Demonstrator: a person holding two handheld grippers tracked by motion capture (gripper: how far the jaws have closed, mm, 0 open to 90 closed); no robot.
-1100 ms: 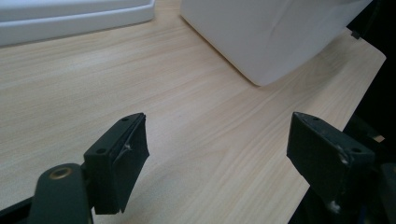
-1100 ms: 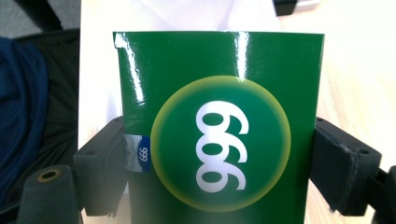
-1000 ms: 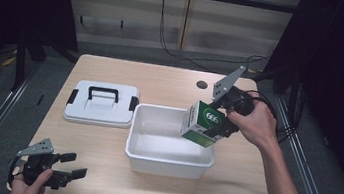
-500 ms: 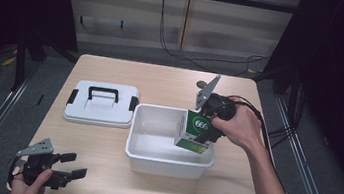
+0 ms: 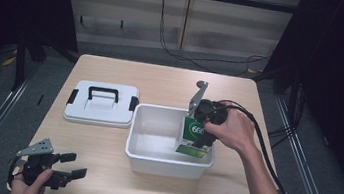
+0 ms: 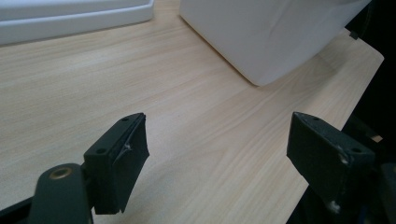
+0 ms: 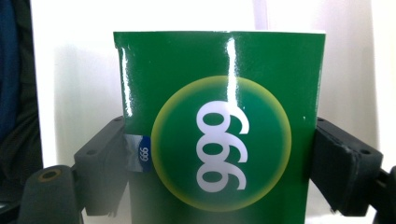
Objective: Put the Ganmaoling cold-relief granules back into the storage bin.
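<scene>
A green box (image 5: 194,136) marked 666 (image 7: 219,140) hangs inside the right end of the white bin (image 5: 151,162), held by my right gripper (image 5: 200,136), whose jaws press on its two sides (image 7: 219,163). Its lower edge is close to the bin floor; I cannot tell if it touches. My left gripper (image 5: 73,164) rests low at the table's front left corner, open, with bare wood between its jaws (image 6: 217,154). The bin's outer corner (image 6: 266,37) lies ahead of it.
The bin's white lid (image 5: 101,104) with a black handle lies flat to the left of the bin. A round cable hole (image 5: 201,85) sits behind the right hand. The table's right edge (image 6: 359,70) runs close to the left gripper's far jaw.
My right gripper has carried the green box leftward and down, from above the bin's right rim into the bin. The left gripper has stayed put.
</scene>
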